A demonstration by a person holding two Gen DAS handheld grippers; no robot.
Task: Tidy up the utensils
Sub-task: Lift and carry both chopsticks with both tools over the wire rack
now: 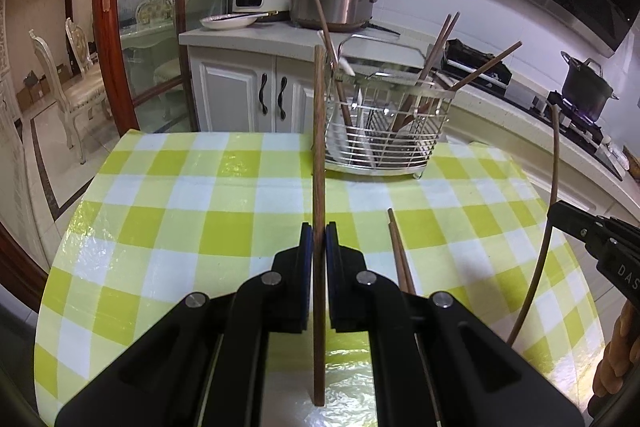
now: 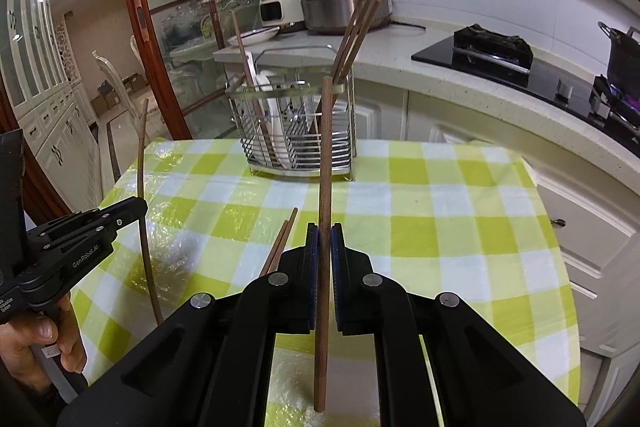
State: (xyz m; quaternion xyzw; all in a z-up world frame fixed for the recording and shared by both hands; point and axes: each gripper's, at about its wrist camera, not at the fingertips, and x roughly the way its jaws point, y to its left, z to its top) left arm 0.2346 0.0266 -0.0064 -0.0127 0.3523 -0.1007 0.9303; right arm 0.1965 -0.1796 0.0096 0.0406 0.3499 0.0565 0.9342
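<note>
Left wrist view: left gripper point(image 1: 319, 227) clamped on upright chopstick point(image 1: 319, 155); right gripper point(image 2: 325, 229) clamped on second chopstick point(image 2: 325, 163). Wire basket point(image 1: 384, 131) ahead on worktop point(image 1: 180, 211). Judgement: carry sticks vertical, lower tips into basket's chopstick side, release only once inside. Loose pair point(image 1: 400, 259) left on cloth.

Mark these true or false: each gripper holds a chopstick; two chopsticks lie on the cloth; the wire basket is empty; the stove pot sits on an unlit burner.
1. Each gripper holds a chopstick. True: the left gripper and the right gripper are each shut on one.
2. Two chopsticks lie on the cloth. True.
3. The wire basket is empty. False: chopsticks stand in it.
4. The pot sits on an unlit burner. False: a blue flame shows beneath.
</note>
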